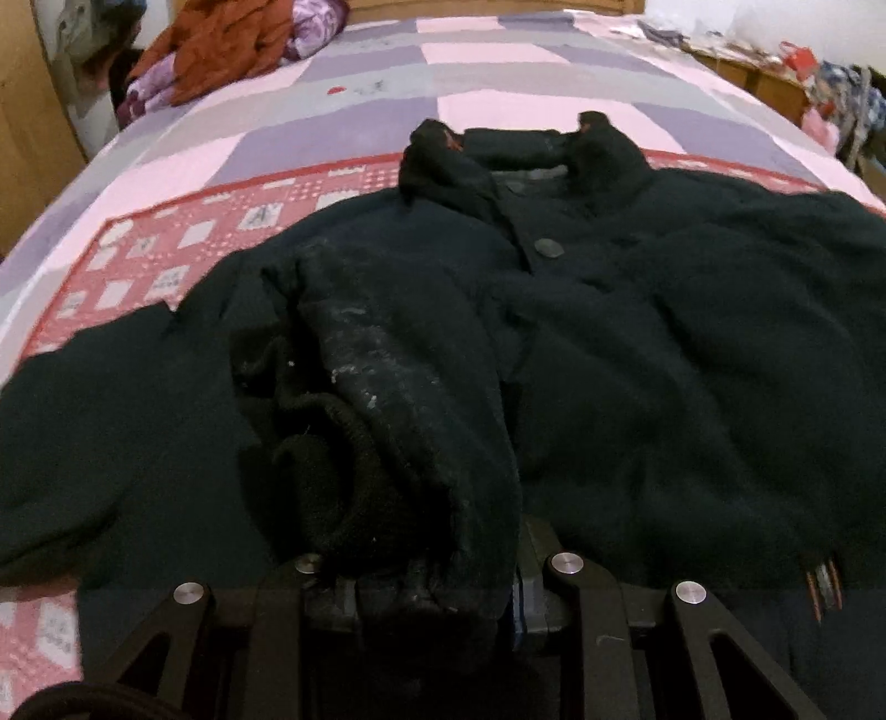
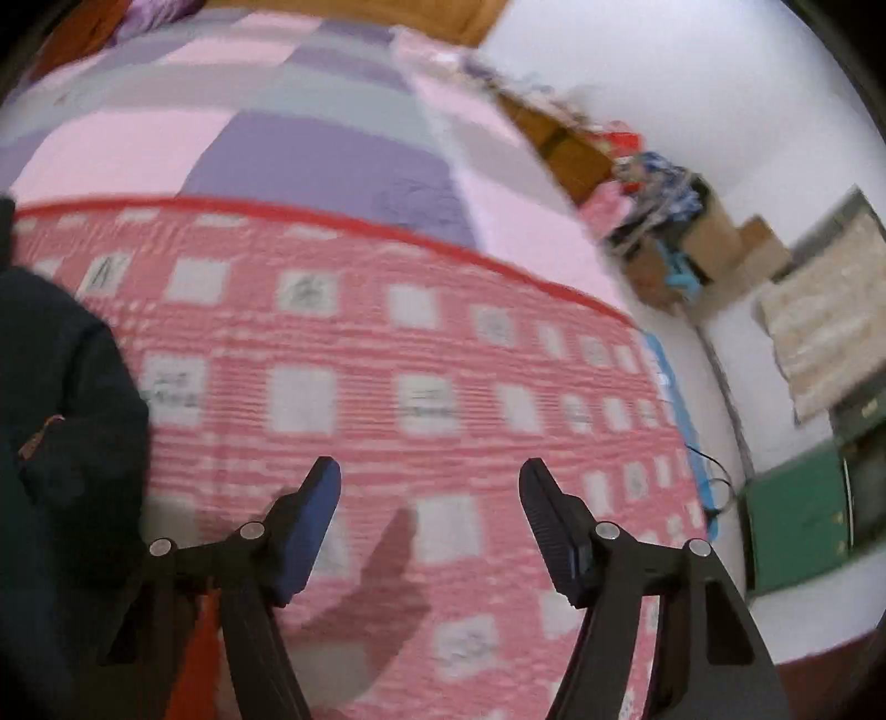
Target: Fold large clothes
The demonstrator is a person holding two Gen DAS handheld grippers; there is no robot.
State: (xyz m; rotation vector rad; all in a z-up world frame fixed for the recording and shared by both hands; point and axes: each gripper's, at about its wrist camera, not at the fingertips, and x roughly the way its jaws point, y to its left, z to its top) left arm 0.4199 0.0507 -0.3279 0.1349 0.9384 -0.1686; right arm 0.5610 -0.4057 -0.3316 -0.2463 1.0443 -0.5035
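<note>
A large dark jacket with a round button lies spread on the bed, collar at the far side. Its left sleeve, with a knit cuff and pale smudges, is folded over the body. My left gripper is shut on the sleeve's cuff end, and the cloth covers its fingertips. In the right wrist view the jacket's edge shows at the far left. My right gripper is open and empty above the pink quilt, to the right of the jacket.
The bed carries a pink patterned quilt over a purple, pink and grey checked sheet. An orange garment and purple bedding lie at the bed's far left corner. Boxes and clutter and a green cabinet stand right of the bed.
</note>
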